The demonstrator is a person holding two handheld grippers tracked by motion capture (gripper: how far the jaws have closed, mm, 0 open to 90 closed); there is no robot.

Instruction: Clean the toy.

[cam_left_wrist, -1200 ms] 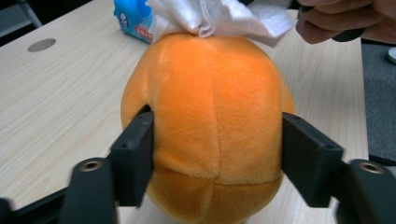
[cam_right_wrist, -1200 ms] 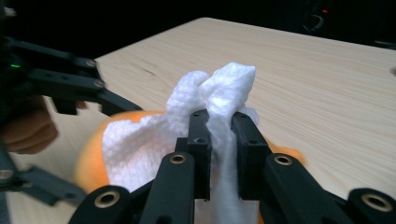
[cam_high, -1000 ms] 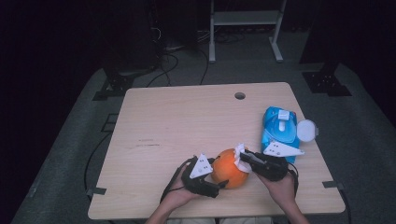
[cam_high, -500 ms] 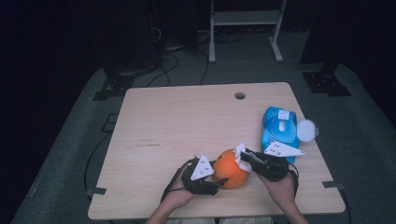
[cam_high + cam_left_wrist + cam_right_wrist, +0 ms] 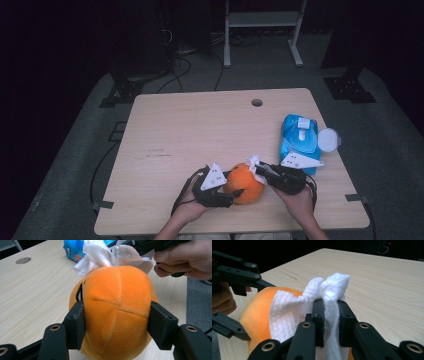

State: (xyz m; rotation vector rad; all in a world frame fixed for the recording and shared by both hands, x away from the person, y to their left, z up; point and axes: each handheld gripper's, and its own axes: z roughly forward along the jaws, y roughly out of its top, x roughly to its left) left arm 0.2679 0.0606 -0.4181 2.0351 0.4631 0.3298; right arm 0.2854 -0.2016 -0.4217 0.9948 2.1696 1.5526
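Observation:
An orange plush ball (image 5: 243, 183) (image 5: 117, 307) sits near the table's front edge. My left gripper (image 5: 236, 192) (image 5: 116, 326) has just been closing and its pads (image 5: 78, 323) now press on both sides of the ball. My right gripper (image 5: 258, 167) (image 5: 329, 320) is shut on a white wipe (image 5: 327, 293) (image 5: 100, 256), which drapes over the top of the ball (image 5: 259, 312). A hand (image 5: 185, 261) holds the right gripper just beyond the ball.
A blue wipes pack (image 5: 299, 141) (image 5: 73, 250) with its white lid (image 5: 329, 139) flipped open lies at the right of the wooden table (image 5: 200, 130). A round hole (image 5: 257, 102) is near the far edge. Dark floor and cables surround the table.
The left gripper's jaws have closed in from wide apart onto the sides of the orange ball. The right gripper and its wipe have stayed in place.

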